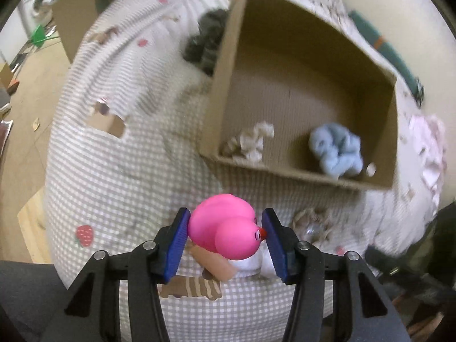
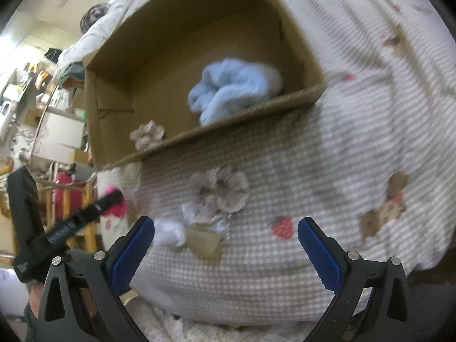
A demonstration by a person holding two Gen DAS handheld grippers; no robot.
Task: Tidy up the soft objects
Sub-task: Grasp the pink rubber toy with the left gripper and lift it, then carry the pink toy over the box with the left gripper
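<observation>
Pink duck [image 1: 225,225]: pinched in my left tongs [image 1: 225,235], just short of the cardboard box [image 1: 299,171], ready to drop in.
Right tongs [image 2: 226,243]: spread, empty, near the box.

1. Left wrist view: looks forward and down along the left gripper [image 1: 225,229] fingers, close over the checked bedspread [image 1: 119,176], facing the cardboard box [image 1: 299,171] from its near wall (open top fully seen).
2. Right wrist view: looks forward along the right gripper [image 2: 226,235] fingers, low and near the bedspread, tilted, facing the same box from another corner.
3. Shared by both: box, blue plush [image 1: 337,149], beige scrunchie [image 2: 218,193] on the bedspread, strawberry print.
</observation>
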